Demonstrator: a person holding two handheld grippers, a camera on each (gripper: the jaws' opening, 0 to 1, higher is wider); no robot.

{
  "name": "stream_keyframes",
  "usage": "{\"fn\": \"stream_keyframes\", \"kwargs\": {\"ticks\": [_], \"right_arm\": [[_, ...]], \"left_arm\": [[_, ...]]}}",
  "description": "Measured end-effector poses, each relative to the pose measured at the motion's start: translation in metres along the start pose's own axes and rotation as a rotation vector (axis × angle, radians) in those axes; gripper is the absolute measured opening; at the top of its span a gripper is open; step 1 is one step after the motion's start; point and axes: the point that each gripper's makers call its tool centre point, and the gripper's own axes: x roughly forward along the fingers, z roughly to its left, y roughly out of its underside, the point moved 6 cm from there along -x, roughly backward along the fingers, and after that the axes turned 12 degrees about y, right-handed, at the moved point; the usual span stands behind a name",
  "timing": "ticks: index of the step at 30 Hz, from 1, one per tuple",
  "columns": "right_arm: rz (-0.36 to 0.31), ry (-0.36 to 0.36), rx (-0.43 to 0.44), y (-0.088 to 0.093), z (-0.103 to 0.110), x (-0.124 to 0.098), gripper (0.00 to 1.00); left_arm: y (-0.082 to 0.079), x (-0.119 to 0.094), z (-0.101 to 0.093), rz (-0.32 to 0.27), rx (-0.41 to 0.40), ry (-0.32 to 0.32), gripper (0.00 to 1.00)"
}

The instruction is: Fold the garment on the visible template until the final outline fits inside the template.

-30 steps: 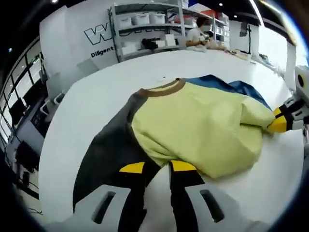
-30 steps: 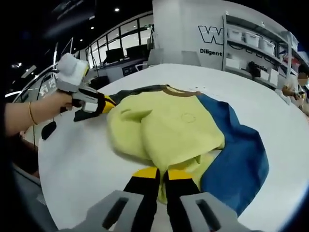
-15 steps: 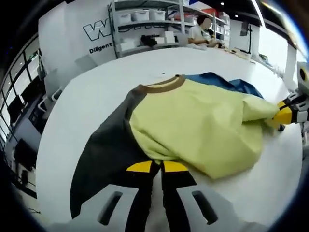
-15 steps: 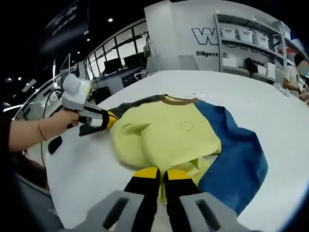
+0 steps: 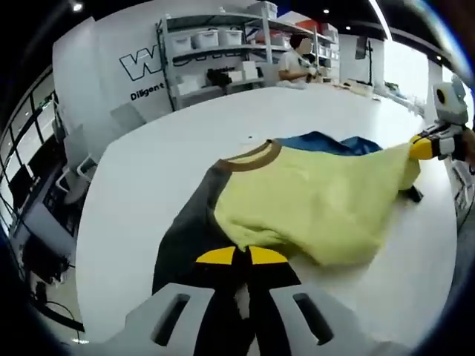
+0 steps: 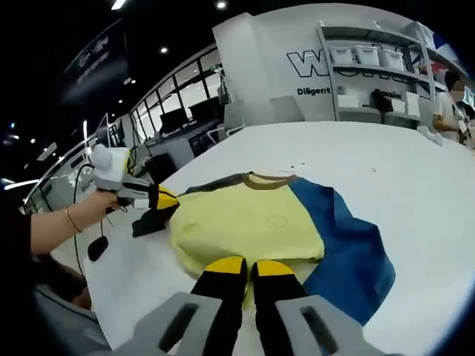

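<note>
We hold the garment [image 5: 312, 200] at two points on its bottom hem, stretched between our hands across the white surface [image 5: 148, 170]. Left gripper [image 5: 236, 256] jaws pressed together on the hem at the dark-sleeve side; in the right gripper view it sits at the far left [image 6: 165, 199], a hand [image 6: 89, 211] behind it. Right gripper [image 6: 243, 265] jaws likewise clamped on the yellow hem near the blue side; from the left gripper view it sits far right [image 5: 421, 147], lifting a yellow corner off the surface.

Key relation: the garment lies straight ahead of both grippers, brown collar [image 6: 266, 180] at the far end, so its long axis runs away from us, hem nearest. Dark sleeve [image 5: 189, 230] lies on the left gripper's side, blue sleeve [image 6: 349, 245] on the right's. Hem edge looks taut between the two grips, and part of the yellow body is off the surface.

We judge a fold would carry the hem forward toward the collar. We can't make out any template outline under the cloth.
</note>
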Motion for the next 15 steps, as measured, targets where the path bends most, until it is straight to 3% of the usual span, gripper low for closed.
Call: {"fn": "stream_keyframes", "kwargs": {"ticks": [7, 9, 15], "right_arm": [[-0.032, -0.004, 0.048, -0.018, -0.010, -0.001, 0.00], [-0.040, -0.008, 0.113, -0.022, -0.014, 0.001, 0.00], [-0.011, 0.037, 0.162, -0.023, -0.033, 0.009, 0.00]], "left_arm": [[-0.006, -0.012, 0.020, 0.013, 0.037, -0.015, 0.04], [-0.008, -0.014, 0.027, 0.020, 0.040, -0.027, 0.04], [-0.018, -0.018, 0.047, 0.025, 0.042, -0.055, 0.04]]}}
